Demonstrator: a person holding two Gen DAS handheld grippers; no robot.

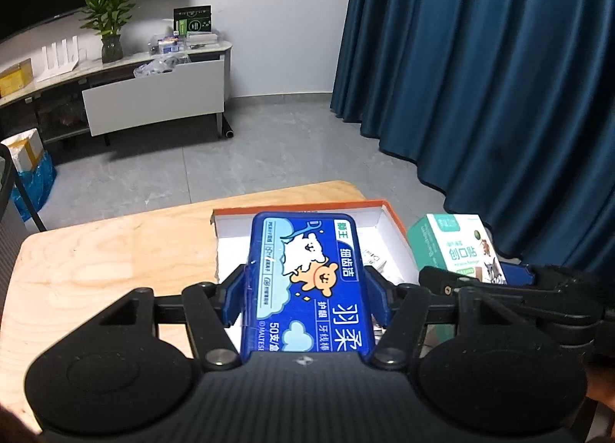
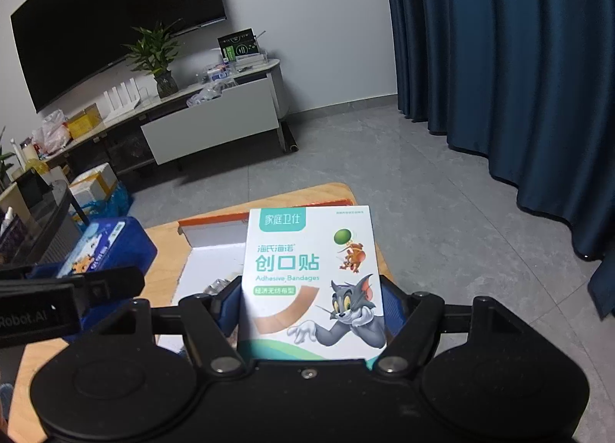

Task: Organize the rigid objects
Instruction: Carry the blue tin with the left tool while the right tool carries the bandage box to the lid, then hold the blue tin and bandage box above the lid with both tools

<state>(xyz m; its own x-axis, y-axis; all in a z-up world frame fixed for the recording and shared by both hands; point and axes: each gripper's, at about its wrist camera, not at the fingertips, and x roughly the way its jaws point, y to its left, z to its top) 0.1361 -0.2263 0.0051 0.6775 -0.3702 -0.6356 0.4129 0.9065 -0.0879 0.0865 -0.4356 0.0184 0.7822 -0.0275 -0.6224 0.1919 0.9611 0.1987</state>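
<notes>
Blue dental-floss-pick box [image 1: 307, 281], cartoon bear on its lid, clamped by its long sides between the blue pads [image 1: 233, 299] of the left hand-held gripper [image 1: 305, 299], held above the open white-lined, orange-rimmed cardboard box [image 1: 378, 224] on the pale wooden bench [image 1: 115, 251]. White-and-teal adhesive bandage carton [image 2: 313, 277], cat and mouse printed on its front, pinched upright between the pads of the right hand-held gripper [image 2: 311, 304], jaws fairly wide around it, also over the orange-rimmed box [image 2: 215, 228]. Small wrapped items loose on that box's white floor, too small to name. Both held boxes just beside each other, apart. Beyond the bench: grey tiled floor [image 2: 423, 181], dark blue curtain [image 2: 499, 58], potted plant [image 2: 157, 58] on a low TV cabinet [image 2: 207, 124].
</notes>
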